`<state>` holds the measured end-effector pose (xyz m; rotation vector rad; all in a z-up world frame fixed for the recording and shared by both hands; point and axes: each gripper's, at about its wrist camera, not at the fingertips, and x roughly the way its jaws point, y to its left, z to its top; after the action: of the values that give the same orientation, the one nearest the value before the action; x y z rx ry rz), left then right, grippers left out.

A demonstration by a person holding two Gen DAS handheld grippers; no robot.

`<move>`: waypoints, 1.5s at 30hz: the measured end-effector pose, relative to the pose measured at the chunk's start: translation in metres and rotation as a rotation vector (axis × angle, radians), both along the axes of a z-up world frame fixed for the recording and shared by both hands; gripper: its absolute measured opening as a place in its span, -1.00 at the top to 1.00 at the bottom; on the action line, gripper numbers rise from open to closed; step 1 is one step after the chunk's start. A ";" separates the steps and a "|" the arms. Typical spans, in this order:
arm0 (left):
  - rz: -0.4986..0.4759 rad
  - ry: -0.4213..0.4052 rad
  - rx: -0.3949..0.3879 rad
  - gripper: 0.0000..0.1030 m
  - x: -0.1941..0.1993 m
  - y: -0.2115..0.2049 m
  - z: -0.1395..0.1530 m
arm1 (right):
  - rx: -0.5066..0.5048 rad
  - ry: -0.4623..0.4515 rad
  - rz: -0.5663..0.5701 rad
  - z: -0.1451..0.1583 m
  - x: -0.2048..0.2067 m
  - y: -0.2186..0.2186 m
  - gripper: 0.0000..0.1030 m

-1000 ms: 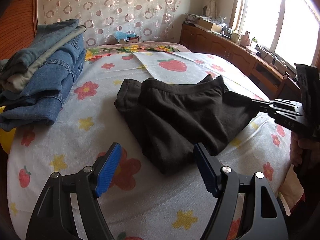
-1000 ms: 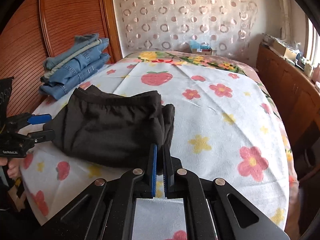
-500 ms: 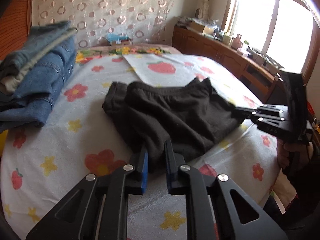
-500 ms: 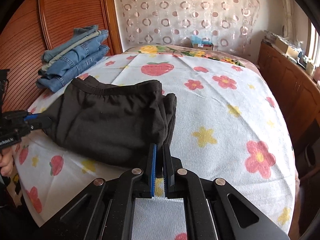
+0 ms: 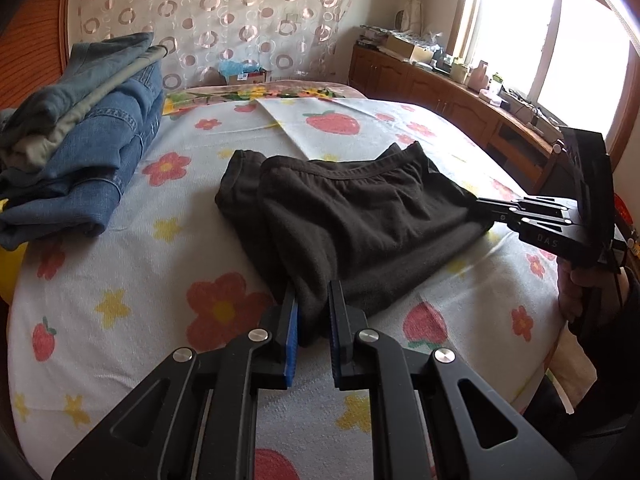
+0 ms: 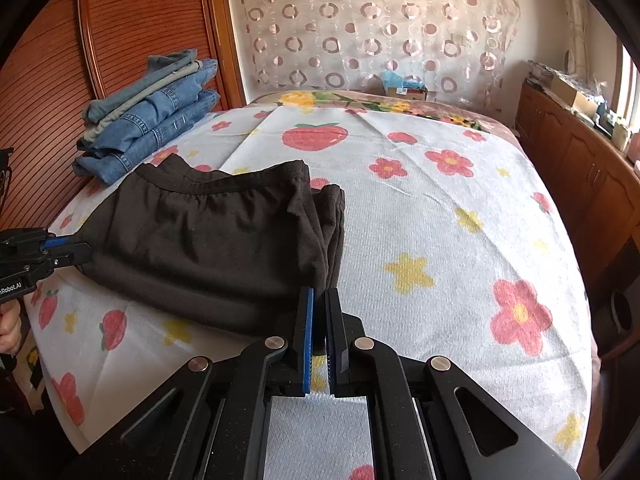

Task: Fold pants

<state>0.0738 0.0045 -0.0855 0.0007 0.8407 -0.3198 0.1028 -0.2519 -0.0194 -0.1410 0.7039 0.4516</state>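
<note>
Black pants point(image 5: 360, 216) already folded compact; left tool point(image 5: 312, 320) and right tool point(image 6: 319, 320) each clenched a near corner, final fold pending.

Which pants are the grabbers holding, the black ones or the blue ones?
The black folded pants. Left gripper and right gripper each pinch a corner. The stacked blue jeans sit apart, untouched.

Both wrist views look low across the bed point(image 5: 120, 320), sharing its middle.
</note>
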 end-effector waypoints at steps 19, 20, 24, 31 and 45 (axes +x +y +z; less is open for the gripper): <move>-0.023 0.008 0.009 0.66 -0.023 -0.003 0.003 | 0.010 -0.026 0.044 0.014 -0.036 -0.012 0.91; -0.018 0.014 0.011 0.63 -0.022 -0.003 0.002 | 0.010 -0.028 0.043 0.014 -0.035 -0.011 0.91; 0.001 0.000 0.025 0.26 -0.022 0.001 0.006 | 0.028 -0.029 0.045 0.017 -0.035 -0.009 0.87; 0.041 -0.035 0.029 0.05 -0.008 0.012 0.020 | 0.043 -0.067 0.035 0.026 -0.033 -0.009 0.54; 0.030 -0.049 0.008 -0.32 0.038 0.004 0.021 | 0.031 -0.054 0.114 0.026 0.023 0.028 0.53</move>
<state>0.1121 0.0085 -0.0646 0.0033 0.7925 -0.2871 0.1260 -0.2242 0.0068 -0.1645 0.6377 0.5658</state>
